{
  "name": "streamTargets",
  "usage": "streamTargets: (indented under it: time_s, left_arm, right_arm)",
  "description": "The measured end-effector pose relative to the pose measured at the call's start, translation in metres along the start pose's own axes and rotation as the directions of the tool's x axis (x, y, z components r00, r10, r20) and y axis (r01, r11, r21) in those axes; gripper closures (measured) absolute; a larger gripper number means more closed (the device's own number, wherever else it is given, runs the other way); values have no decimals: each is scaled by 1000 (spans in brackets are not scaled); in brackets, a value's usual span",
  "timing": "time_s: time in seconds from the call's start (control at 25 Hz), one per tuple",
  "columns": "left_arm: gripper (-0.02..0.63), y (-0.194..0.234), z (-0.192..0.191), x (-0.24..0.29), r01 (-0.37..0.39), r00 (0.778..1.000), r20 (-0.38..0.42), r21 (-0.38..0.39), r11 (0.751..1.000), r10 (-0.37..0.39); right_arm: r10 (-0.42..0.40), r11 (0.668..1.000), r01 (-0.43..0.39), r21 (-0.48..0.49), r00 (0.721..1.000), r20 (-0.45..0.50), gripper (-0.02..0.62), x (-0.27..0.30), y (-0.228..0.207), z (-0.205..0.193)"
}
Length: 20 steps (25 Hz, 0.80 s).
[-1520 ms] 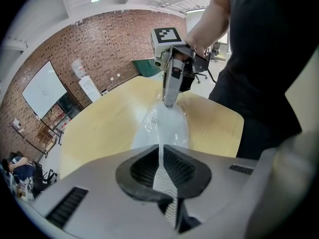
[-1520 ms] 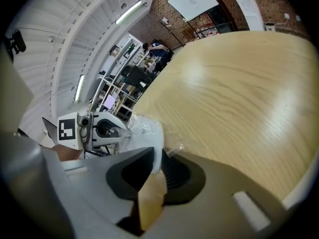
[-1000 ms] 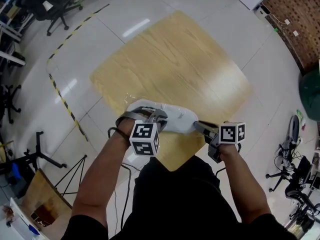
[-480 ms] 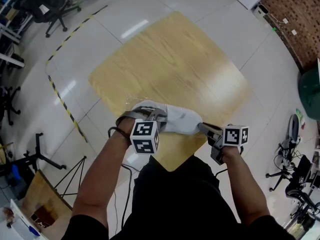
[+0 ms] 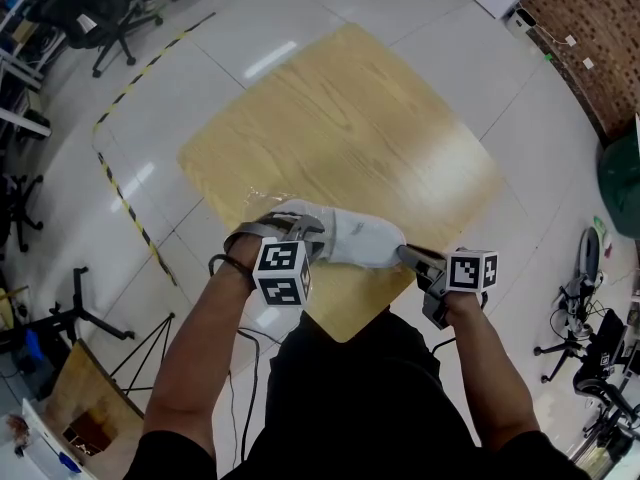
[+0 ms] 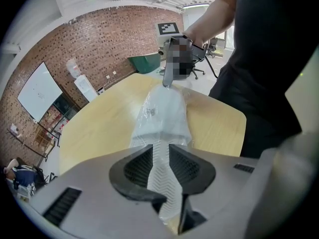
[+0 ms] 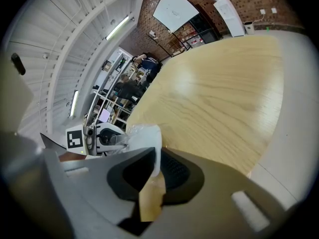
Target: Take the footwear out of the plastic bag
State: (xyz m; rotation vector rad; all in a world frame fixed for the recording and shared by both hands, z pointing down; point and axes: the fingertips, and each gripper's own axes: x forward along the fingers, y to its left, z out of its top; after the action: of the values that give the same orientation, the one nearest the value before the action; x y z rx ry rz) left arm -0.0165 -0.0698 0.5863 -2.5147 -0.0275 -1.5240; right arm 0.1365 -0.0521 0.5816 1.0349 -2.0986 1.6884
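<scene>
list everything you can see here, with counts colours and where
table: one, light wood, centre of the head view
footwear: one, white, lying at the table's near edge inside the bag
plastic bag: one, clear, wrapped around the footwear
floor tape: one line, yellow and black, on the floor left of the table
office chair: one, black, far left
whiteboard: one, white, on the brick wall
left gripper: one, grey, at the footwear's left end; jaws have just been opening, the ribbed sole between them
right gripper: one, grey, at the right end; jaws shut on the plastic bag
forearms: two, bare, bottom of the head view
</scene>
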Motion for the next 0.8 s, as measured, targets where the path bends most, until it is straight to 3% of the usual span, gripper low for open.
streamTargets:
  time_s: [0.8]
  left_arm:
    - [502, -23, -47, -23, -16, 998, -62, -88, 996, 11]
  right_arm:
    - [21, 998, -24, -55, 998, -67, 555, 19, 14, -11]
